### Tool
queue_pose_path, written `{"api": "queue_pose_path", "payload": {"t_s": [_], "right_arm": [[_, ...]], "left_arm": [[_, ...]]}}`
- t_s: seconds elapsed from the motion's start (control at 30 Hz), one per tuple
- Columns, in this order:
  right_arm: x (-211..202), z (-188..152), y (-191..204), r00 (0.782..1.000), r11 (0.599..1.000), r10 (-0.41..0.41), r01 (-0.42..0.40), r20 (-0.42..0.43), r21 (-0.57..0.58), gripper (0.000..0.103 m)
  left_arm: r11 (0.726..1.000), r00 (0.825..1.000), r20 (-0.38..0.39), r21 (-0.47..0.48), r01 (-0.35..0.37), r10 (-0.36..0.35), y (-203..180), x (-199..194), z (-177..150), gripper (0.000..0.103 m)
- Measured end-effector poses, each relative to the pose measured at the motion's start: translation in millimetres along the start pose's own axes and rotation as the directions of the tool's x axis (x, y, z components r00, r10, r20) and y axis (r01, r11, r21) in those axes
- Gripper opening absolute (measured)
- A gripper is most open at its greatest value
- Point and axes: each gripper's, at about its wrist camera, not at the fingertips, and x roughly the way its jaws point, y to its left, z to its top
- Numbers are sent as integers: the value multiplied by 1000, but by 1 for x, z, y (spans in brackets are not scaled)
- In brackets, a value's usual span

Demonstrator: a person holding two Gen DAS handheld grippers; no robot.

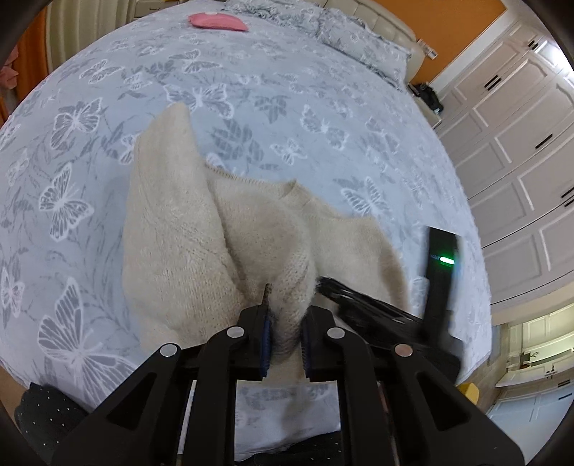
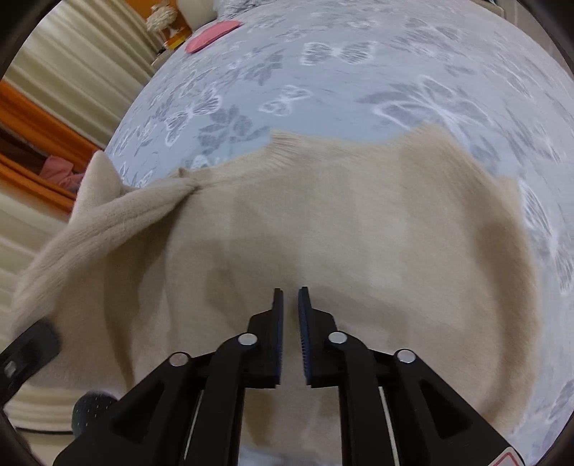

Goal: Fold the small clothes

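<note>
Nearest the left wrist camera, the left gripper (image 1: 284,324) is clamped on a bunched fold of the cream knit sweater (image 1: 186,229), lifting that part off the butterfly-print bedspread (image 1: 323,107). In the right wrist view, the right gripper (image 2: 290,304) hovers over the sweater's flat body (image 2: 358,233) with its jaws slightly apart and nothing between them; no fabric is pinched there. To fold well, the left gripper should probably carry its held fold across the body in a smooth arc, keeping the knit taut, while the right pins or smooths the panel so the layers land square. The sweater lies on the near part of the bed, its ribbed collar (image 2: 287,141) pointing away toward the far side, long axis running near to far. Beyond, a pink item (image 1: 219,19) rests far up the bed
</note>
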Motion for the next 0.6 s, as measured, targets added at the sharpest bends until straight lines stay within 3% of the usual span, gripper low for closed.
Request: {"api": "queue_pose_path", "payload": {"t_s": [0.2, 0.33, 0.47, 0.6], "right_arm": [[-39, -32, -53, 997, 991, 55, -62, 62, 115, 26], [-66, -64, -89, 995, 980, 24, -43, 102, 192, 31], [-86, -94, -117, 993, 966, 1, -32, 121, 256, 31], [-105, -115, -135, 989, 948, 2, -48, 145, 314, 31]], "left_arm": [[995, 999, 0, -91, -33, 33, 32, 1, -6, 11], [990, 999, 29, -138, -14, 19, 44, -13, 4, 11], [997, 999, 34, -76, 9, -6, 17, -19, 7, 11], [997, 998, -15, 46, 69, -69, -40, -3, -10, 10]]}}
